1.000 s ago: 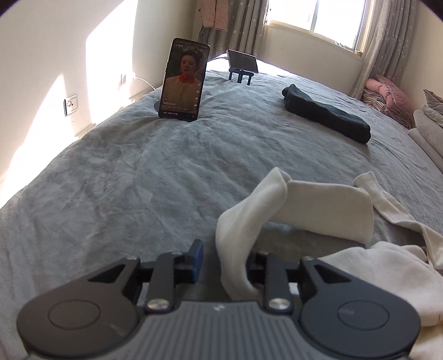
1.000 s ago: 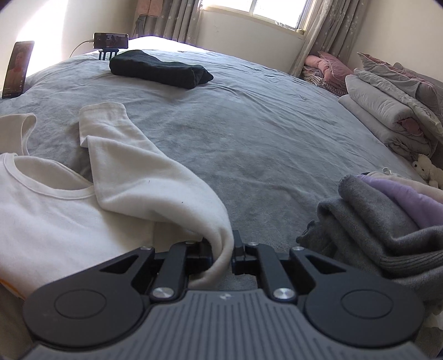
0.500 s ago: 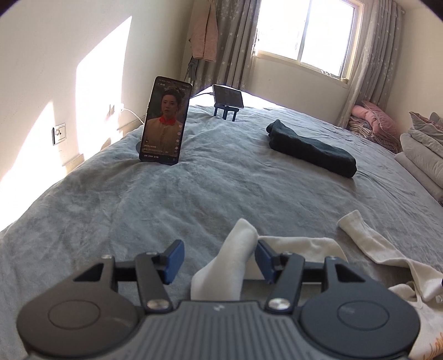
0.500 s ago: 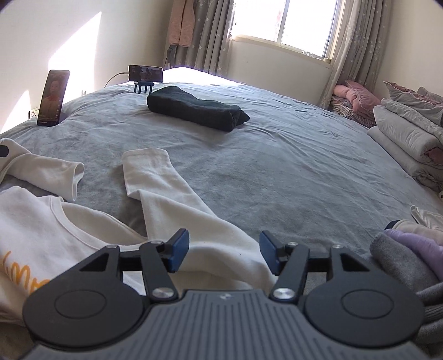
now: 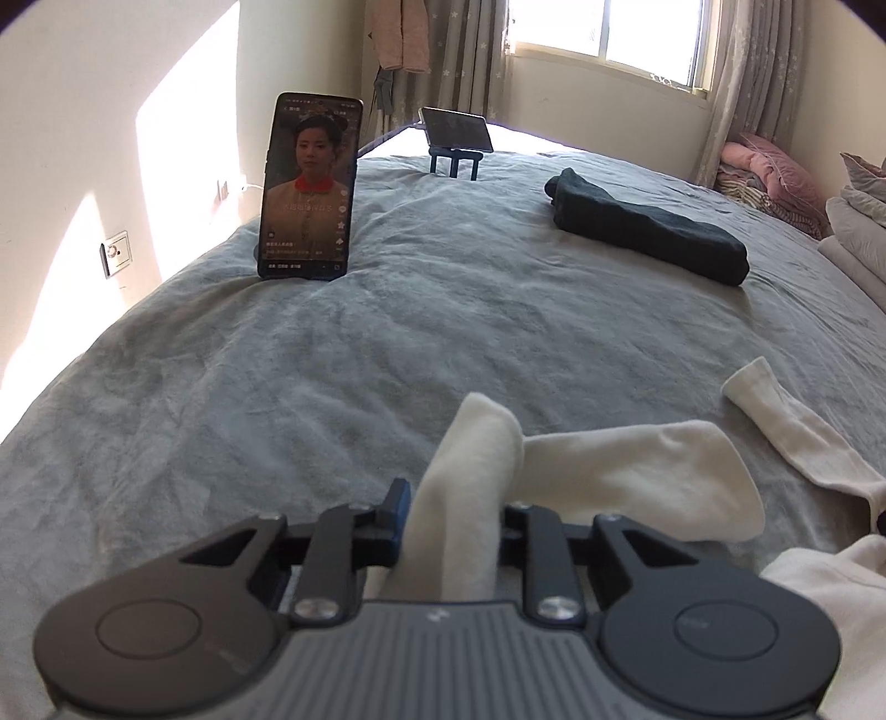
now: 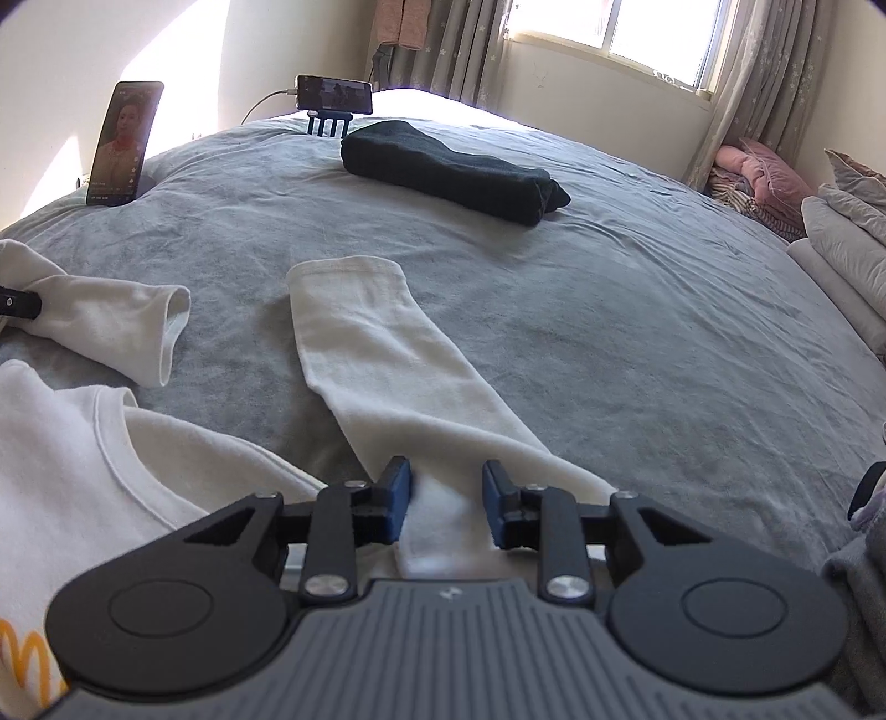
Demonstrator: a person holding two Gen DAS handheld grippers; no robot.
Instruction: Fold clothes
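Nearest, the left gripper (image 5: 451, 518) was clamped on a raised fold of the left sleeve (image 5: 637, 476) of a cream sweatshirt (image 6: 83, 471), the cloth standing up between its fingers and hiding the right one. The right gripper (image 6: 446, 507) sat with its blue-padded fingers (image 6: 397, 498) narrowly parted on either side of the base of the right sleeve (image 6: 382, 376); the pads looked just short of pinching the cloth, though contact could not be told for certain.

The sweatshirt lay spread on a grey plush bedspread (image 6: 637, 332), its ribbed round neckline (image 6: 111, 443) facing up. An orange printed mark (image 6: 22, 659) showed at the lower left edge of the right wrist view, too cropped to read. Both sleeves stretched away from the body, their open cuffs well apart.

Farther off, a folded dark garment (image 6: 448, 171) rested alone on the bedspread. To the left an upright phone (image 5: 310, 188) played a video of a woman in a red collar; small white captions ran across the screen but were too fine to read. Behind it a second phone (image 6: 334, 94) sat sideways on a blue stand with a cable plugged in. A white wall socket (image 5: 116, 253) was on the left wall. At the far side hung grey star-patterned curtains (image 6: 747, 72) beside a bright window (image 6: 609, 27), with pink bedding (image 5: 764, 160) heaped below.
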